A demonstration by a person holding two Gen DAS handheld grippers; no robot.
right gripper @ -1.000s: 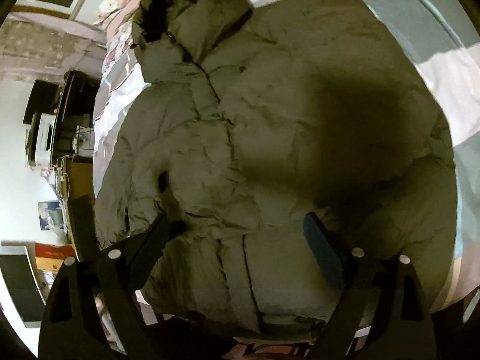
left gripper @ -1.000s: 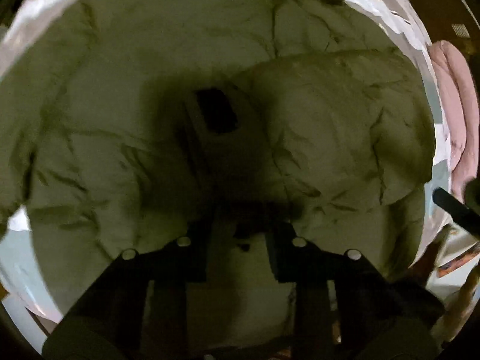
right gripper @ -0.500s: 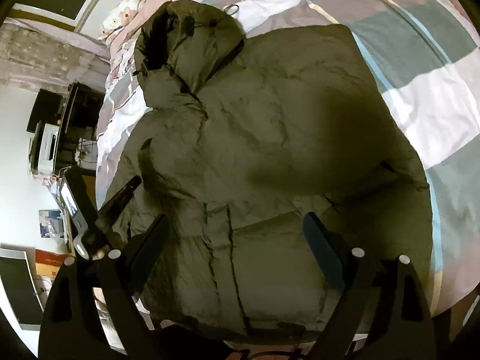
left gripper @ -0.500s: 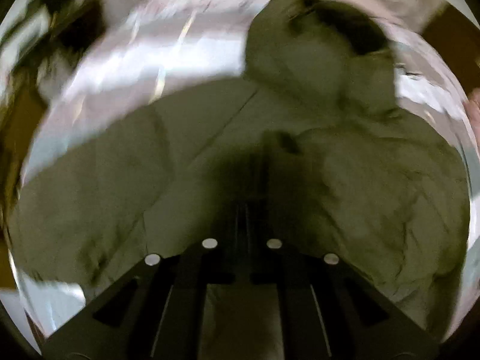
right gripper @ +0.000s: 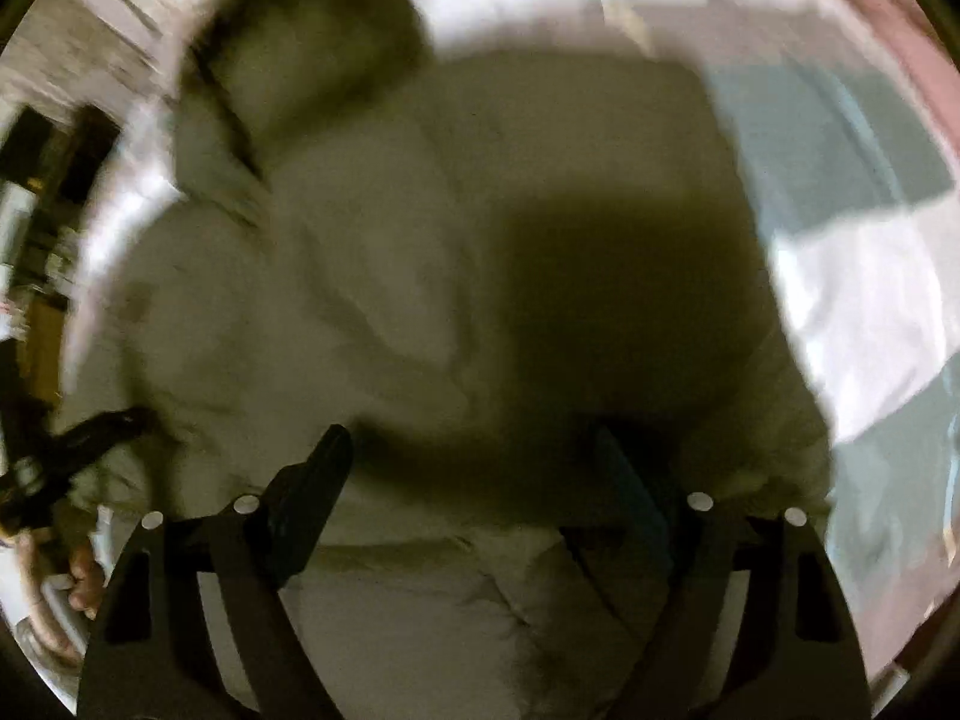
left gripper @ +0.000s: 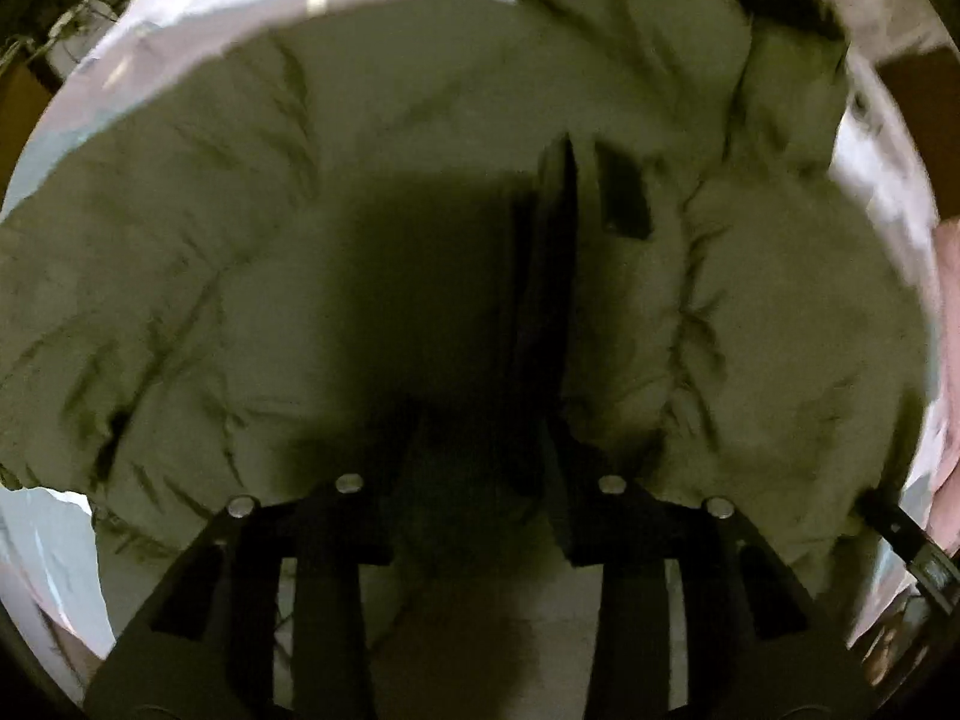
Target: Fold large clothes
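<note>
An olive-green puffy hooded jacket point(left gripper: 240, 252) lies spread on the bed and fills both views; in the right wrist view the jacket point(right gripper: 384, 264) has its hood at the upper left. My left gripper point(left gripper: 480, 420) hovers low over the jacket's front, jaws a little apart, nothing between them. My right gripper point(right gripper: 474, 450) is wide open over the jacket's lower part, empty. The left gripper also shows at the left edge of the right wrist view point(right gripper: 90, 438). Both views are motion-blurred.
The bed has a checked sheet of white, grey and teal point(right gripper: 870, 276). A pink blanket point(left gripper: 951, 360) lies at the right edge. Dark furniture point(right gripper: 36, 192) stands beside the bed on the left.
Both grippers moved lower and closer to the jacket. The left gripper's jaws, shut half a second ago, now stand apart. The right stays wide open.
</note>
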